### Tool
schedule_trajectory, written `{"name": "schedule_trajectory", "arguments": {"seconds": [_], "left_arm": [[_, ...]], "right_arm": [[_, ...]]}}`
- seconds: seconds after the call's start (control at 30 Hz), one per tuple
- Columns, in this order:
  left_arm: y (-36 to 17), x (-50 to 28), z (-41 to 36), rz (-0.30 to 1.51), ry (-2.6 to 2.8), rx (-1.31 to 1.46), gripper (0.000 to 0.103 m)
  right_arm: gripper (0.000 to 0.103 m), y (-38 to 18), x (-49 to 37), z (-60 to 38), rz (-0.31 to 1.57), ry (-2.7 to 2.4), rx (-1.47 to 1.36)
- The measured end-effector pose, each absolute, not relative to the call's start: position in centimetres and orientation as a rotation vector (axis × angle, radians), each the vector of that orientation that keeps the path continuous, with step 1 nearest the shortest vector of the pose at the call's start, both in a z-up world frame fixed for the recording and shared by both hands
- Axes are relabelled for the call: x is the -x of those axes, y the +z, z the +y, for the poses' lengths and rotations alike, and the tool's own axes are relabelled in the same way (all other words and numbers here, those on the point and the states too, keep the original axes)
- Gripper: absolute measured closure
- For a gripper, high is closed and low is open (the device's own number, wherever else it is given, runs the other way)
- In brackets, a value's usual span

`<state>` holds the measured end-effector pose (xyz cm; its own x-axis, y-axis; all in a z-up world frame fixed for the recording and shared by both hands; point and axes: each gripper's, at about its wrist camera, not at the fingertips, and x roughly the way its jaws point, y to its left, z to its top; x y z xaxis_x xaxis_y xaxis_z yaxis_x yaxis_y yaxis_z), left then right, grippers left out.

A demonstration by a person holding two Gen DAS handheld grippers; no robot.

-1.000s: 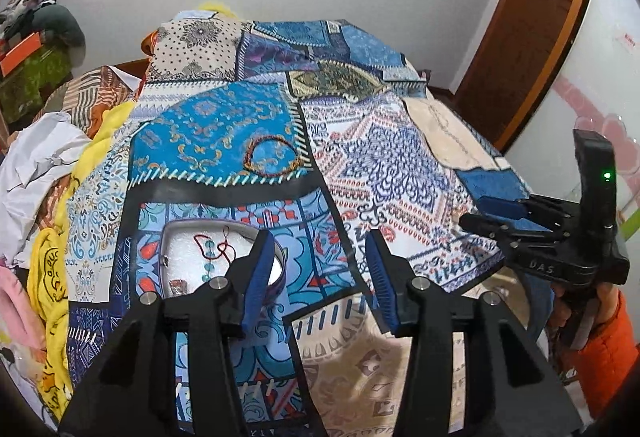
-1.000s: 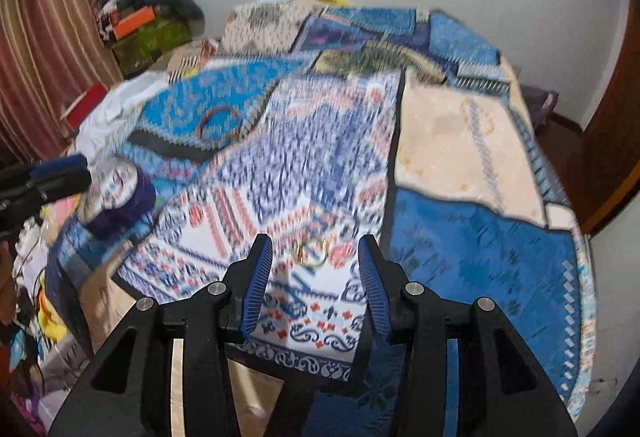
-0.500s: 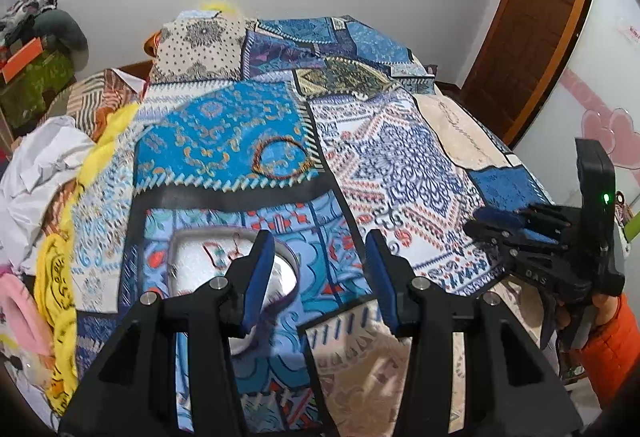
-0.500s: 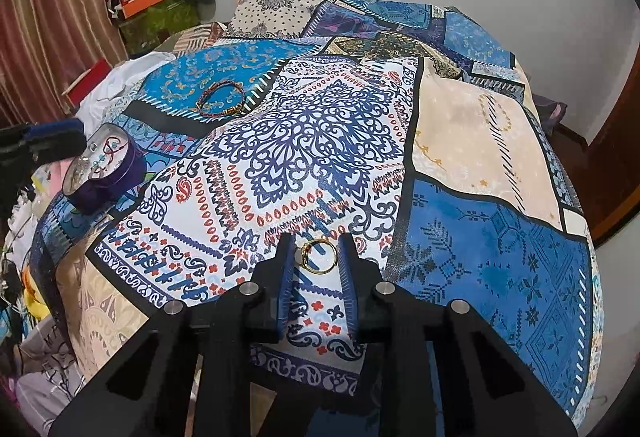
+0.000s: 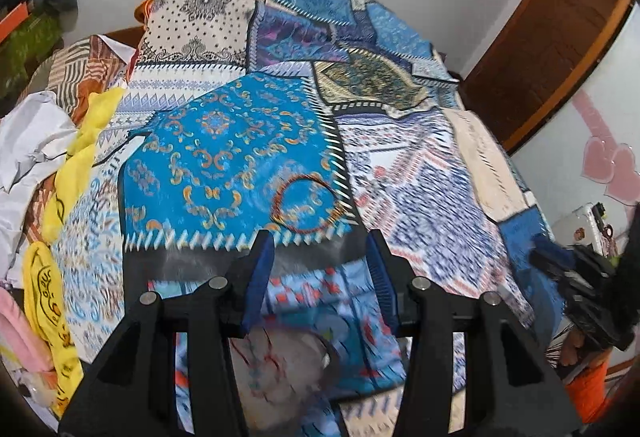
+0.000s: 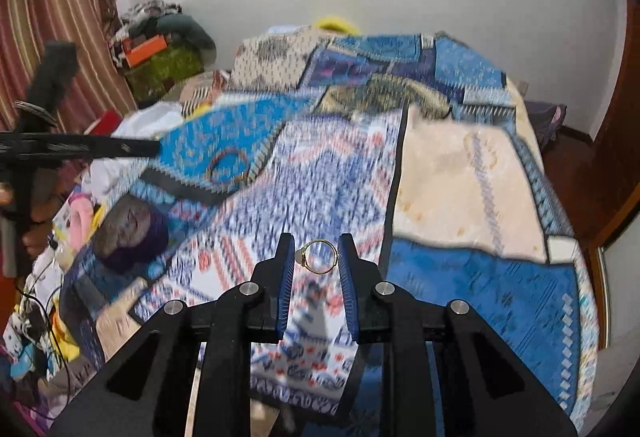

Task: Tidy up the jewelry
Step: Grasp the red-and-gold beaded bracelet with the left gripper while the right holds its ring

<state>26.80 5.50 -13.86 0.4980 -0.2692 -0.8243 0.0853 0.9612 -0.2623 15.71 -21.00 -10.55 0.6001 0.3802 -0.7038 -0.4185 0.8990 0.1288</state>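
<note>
Over on the left of the bed [image 6: 472, 173], the left tongs [image 5: 320, 277] are held partly open and empty above the round jewelry box [image 6: 132, 233], with a beaded bracelet [image 5: 306, 205] lying just beyond the tips. Further right, a thin gold ring [image 6: 319, 257] with a small pale stone is pinched across its band by the right tongs [image 6: 319, 269], whose jaws have just been closing on it. The carry to the box is best made slowly and level, since so slim a hoop could probably twist free.
</note>
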Motion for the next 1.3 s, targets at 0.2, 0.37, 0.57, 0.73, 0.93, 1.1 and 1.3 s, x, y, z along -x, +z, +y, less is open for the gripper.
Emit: {"name": "schedule_trajectory", "arguments": {"seconds": [0.2, 0.37, 0.57, 0.73, 0.93, 1.1, 1.3], "left_arm": [[-16.4, -30.8, 5.6, 1.14, -0.173, 0.168, 0.056], [-18.9, -32.7, 4.9, 1.213, -0.179, 0.131, 0.059], [-21.0, -34.9, 4.6, 1.268, -0.143, 0.096, 0.067], [-21.8, -35.4, 4.0, 1.262, -0.117, 0.047, 0.085], [-21.1, -34.7, 3.6, 1.233, -0.109, 0.016, 0.097], [-18.4, -32.8, 3.8, 1.158, -0.123, 0.023, 0.097], [-14.0, -28.4, 5.3, 1.071, -0.13, 0.041, 0.097]], "right_arm": [[0.083, -9.2, -17.6, -21.0, 0.748, 0.447, 0.037], [0.083, -9.7, -19.2, -21.1, 0.752, 0.445, 0.014], [0.083, -10.7, -19.6, -20.9, 0.776, 0.457, 0.001], [0.083, -11.2, -19.6, -21.0, 0.791, 0.457, -0.006], [0.083, -11.3, -19.0, -21.0, 0.802, 0.438, 0.003], [0.083, -10.4, -18.1, -20.7, 0.791, 0.443, 0.02], [0.083, -8.9, -16.9, -19.5, 0.76, 0.469, 0.038]]}}
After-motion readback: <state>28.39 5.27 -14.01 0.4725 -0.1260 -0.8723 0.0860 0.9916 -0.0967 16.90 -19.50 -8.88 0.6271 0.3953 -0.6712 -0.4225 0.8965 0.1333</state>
